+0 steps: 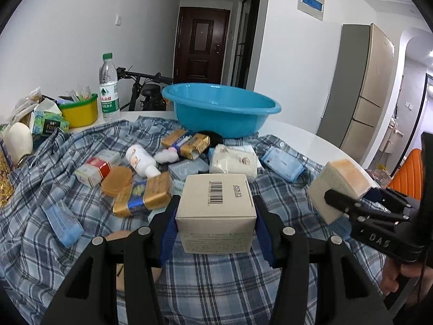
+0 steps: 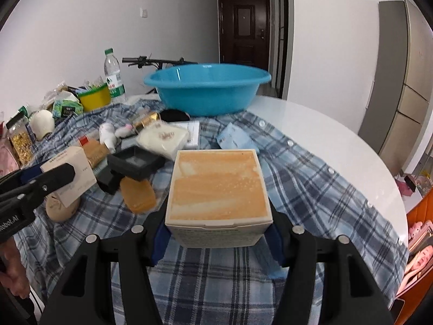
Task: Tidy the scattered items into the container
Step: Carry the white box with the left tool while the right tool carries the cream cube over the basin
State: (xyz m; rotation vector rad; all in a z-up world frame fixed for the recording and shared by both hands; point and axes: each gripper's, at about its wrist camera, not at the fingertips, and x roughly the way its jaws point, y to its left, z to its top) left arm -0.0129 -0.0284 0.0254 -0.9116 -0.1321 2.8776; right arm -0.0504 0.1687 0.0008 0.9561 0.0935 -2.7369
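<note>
In the left wrist view my left gripper [image 1: 216,205] is shut on a cream box with a barcode [image 1: 216,192], held above the plaid cloth [image 1: 40,211]. My right gripper [image 2: 217,214] is shut on a cream box with an orange top [image 2: 219,187]. The same box [image 1: 343,176] shows at the right of the left wrist view, with one of its fingers [image 1: 343,203] across it. The blue basin [image 1: 222,111] [image 2: 208,92] stands empty at the cloth's far edge. Scattered between it and me are gold soap boxes [image 1: 143,197], a white bottle [image 1: 140,162] and tissue packs [image 1: 282,163].
A water bottle [image 1: 109,89], a yellow tub [image 1: 79,111] and snack packs crowd the far left. The round white table [image 2: 338,146] ends at the right, with an orange chair [image 1: 406,173] beyond. A bicycle and a dark door lie behind the basin.
</note>
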